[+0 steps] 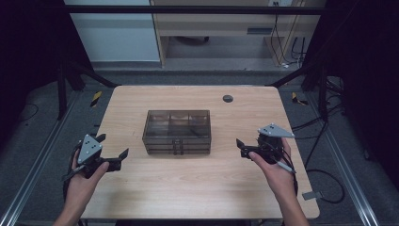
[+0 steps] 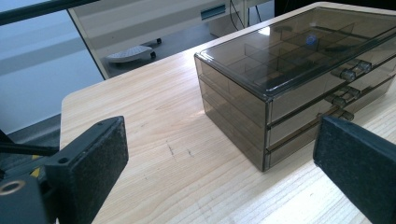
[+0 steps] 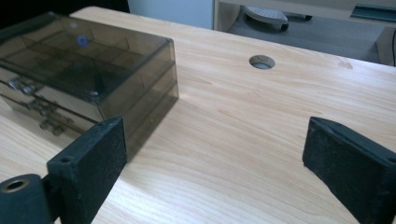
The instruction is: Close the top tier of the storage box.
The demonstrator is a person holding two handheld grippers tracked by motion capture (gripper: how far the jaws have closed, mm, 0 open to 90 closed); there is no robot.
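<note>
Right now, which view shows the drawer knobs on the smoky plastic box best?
The left gripper view: the drawer knobs stand close and sharp on the box front. The right gripper view catches them at its left edge, at an angle. The high view shows them small and dark.

We've got a light wooden table [image 1: 197, 188] on a grey floor [image 1: 42, 136]. Beyond it sits a pale cabinet [image 1: 221, 23], with cables [image 1: 287, 52] hanging beside it, and dark curtains at both sides.
</note>
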